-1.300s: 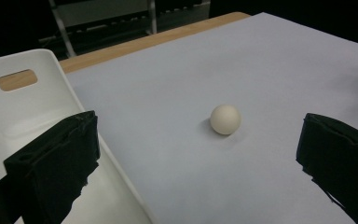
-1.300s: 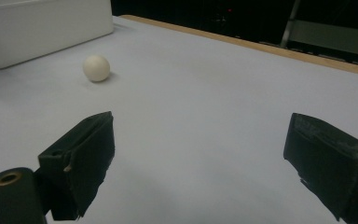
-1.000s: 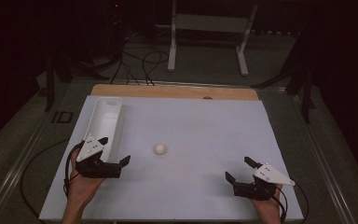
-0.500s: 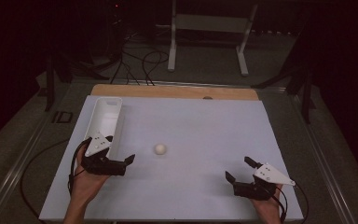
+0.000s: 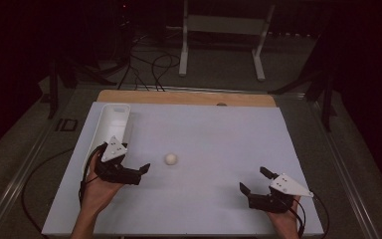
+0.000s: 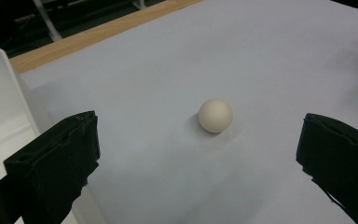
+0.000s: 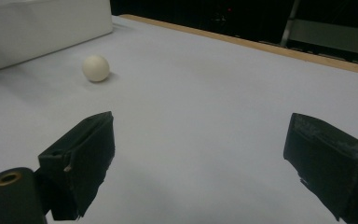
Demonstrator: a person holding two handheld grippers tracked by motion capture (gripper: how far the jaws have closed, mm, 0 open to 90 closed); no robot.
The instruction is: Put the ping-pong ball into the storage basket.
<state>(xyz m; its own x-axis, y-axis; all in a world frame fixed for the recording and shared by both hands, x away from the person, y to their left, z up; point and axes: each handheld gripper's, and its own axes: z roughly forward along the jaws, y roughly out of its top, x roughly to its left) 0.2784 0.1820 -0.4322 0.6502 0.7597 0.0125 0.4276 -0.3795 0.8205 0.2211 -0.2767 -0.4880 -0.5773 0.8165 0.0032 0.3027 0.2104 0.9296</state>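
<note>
One ball point(image 5: 170, 159) sits mid-bench point(image 5: 219, 134); the left gripper point(image 5: 142, 169), wide open and empty, points straight at it from just beside; the right gripper point(image 5: 254, 180), also open and empty, is well apart, so left looks nearer.

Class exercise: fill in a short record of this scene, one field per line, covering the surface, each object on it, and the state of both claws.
Surface: white table top with a wooden strip along its far edge
Ball: small cream ball, loose on the surface, touching nothing
Tray: long white tray at the left edge; contents cannot be told
Left claw: open, aimed at the ball, short of it
Right claw: open, empty, near the front right, far from the ball
</note>
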